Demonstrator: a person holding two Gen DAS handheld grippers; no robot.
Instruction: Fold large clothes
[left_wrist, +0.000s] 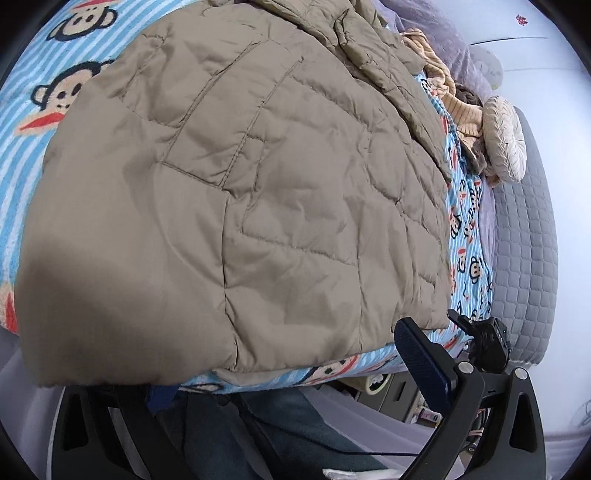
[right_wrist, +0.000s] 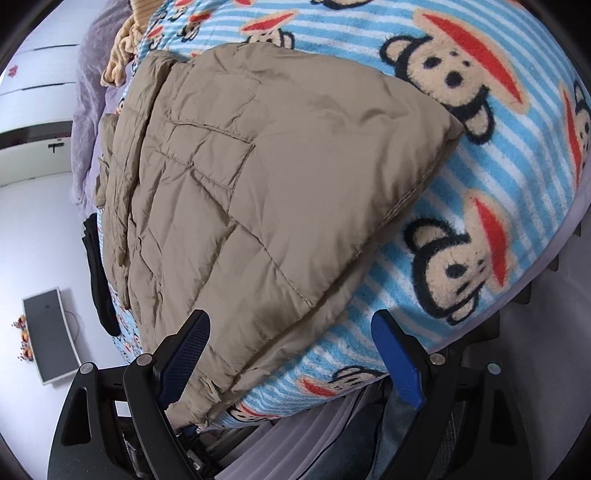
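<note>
Khaki quilted jacket (left_wrist: 236, 192) lies spread over a blue-and-white striped monkey-print blanket (left_wrist: 22, 177) on the bed, its hem hanging at the near edge in front of both of my claws. In the left wrist view the padded garment fills most of the frame, with a stitched pocket panel across its middle and a bunched section of the same fabric toward the far end. My left claw (left_wrist: 236, 373) sits low at the bed's edge; its right finger (left_wrist: 424, 365), with a dark blue pad, stands clear of the cloth, while the other finger is hidden under the jacket's hem, so I cannot tell whether the jaws are apart or pinching fabric. Beyond it, a small black device (left_wrist: 487, 336) rests on the blanket near the bed's corner, and a round pleated cushion (left_wrist: 504, 138) leans against a grey quilted headboard (left_wrist: 532, 236), with a mustard-coloured ribbed garment (left_wrist: 454, 99) heaped beside it.

In the right wrist view, my right claw (right_wrist: 295, 354) is spread wide, its two blue-padded fingers (right_wrist: 400, 363) standing on either side of the jacket's near corner; the left pad lies against the fabric, the right one over bare blanket. A black sock-like item (right_wrist: 98, 269) lies along the jacket's far side. A flat grey monitor (right_wrist: 51, 332) is seen against the pale surface past the bed. Denim trouser legs (left_wrist: 295, 428) of a person show below the bed's edge.
</note>
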